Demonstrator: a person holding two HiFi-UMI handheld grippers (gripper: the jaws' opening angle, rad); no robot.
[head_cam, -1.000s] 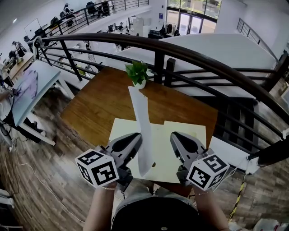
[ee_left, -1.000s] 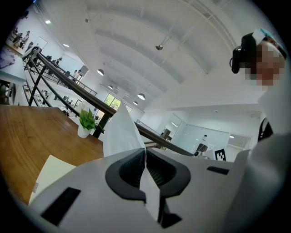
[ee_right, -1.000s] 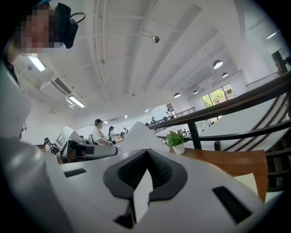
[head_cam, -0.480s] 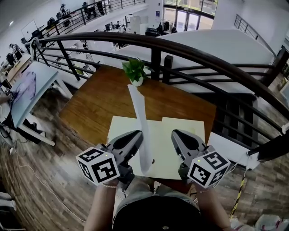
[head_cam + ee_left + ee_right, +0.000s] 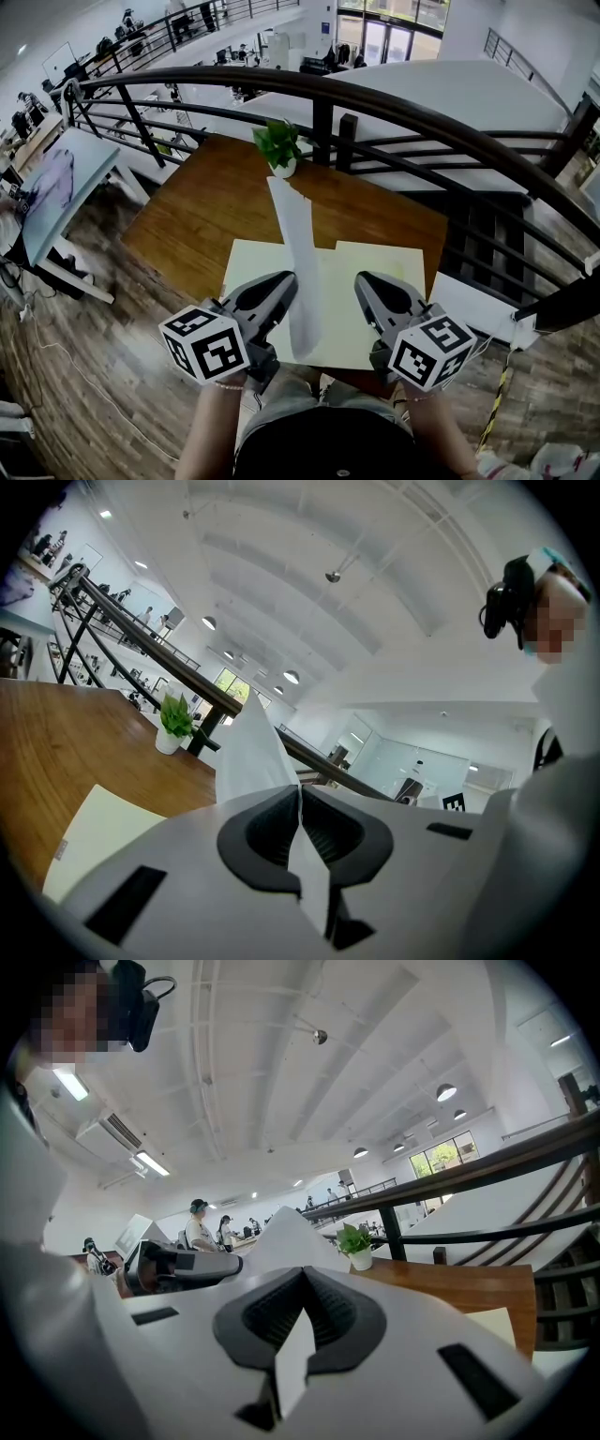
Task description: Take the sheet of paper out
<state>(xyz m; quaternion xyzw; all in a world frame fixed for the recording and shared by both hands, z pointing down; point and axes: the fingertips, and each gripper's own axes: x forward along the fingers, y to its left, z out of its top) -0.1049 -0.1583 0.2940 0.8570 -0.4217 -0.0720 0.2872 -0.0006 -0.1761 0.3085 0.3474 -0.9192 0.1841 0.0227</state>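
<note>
A white sheet of paper [image 5: 298,253] stands on edge between my two grippers, above a pale yellow folder [image 5: 375,272] that lies on the wooden table [image 5: 216,206]. My left gripper [image 5: 281,284] is shut on the sheet's near left part. In the left gripper view the paper [image 5: 248,757] rises out of the closed left gripper [image 5: 300,794]. My right gripper [image 5: 364,284] is also shut on the sheet. In the right gripper view a strip of paper [image 5: 292,1354] is pinched in the right gripper [image 5: 302,1283], with the sheet rising beyond it.
A small potted plant [image 5: 279,150] stands at the table's far edge. A dark curved railing [image 5: 394,112] runs behind the table, with a drop to a lower floor beyond. The person's body is close below the grippers.
</note>
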